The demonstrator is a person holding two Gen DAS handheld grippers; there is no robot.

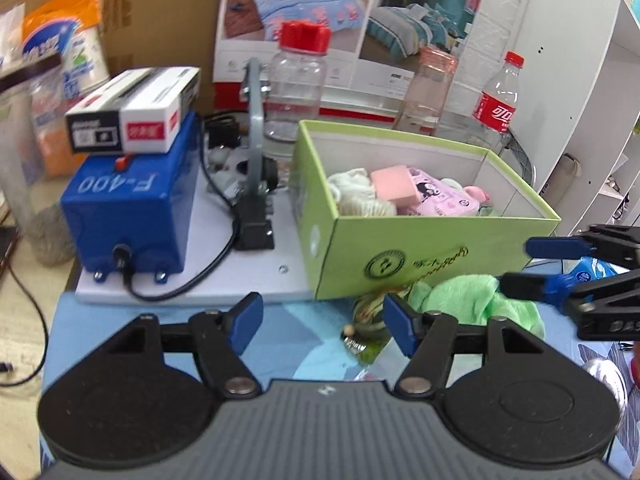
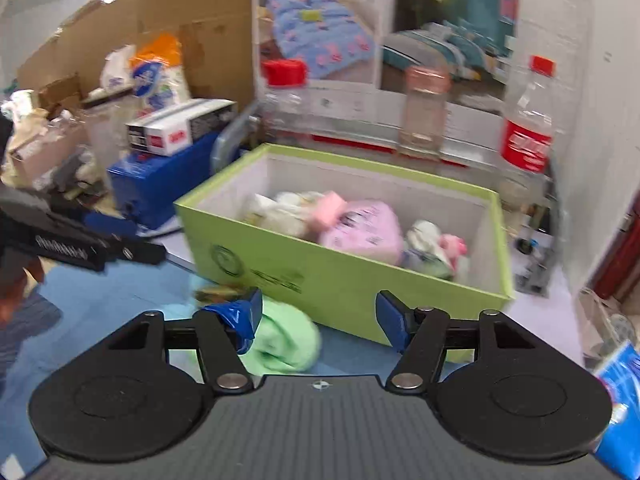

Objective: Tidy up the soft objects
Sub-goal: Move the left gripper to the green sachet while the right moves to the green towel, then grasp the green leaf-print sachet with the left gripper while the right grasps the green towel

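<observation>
Blue tabletop [image 2: 120,304] carries a green box [image 1: 440,248] already holding soft items. One green cloth [image 2: 284,340] lies at its six o'clock. Both the left gripper [image 1: 323,322] and right gripper [image 2: 319,316] are spread and empty. Judged next: the right pinches the cloth and lifts it over the rim.
</observation>
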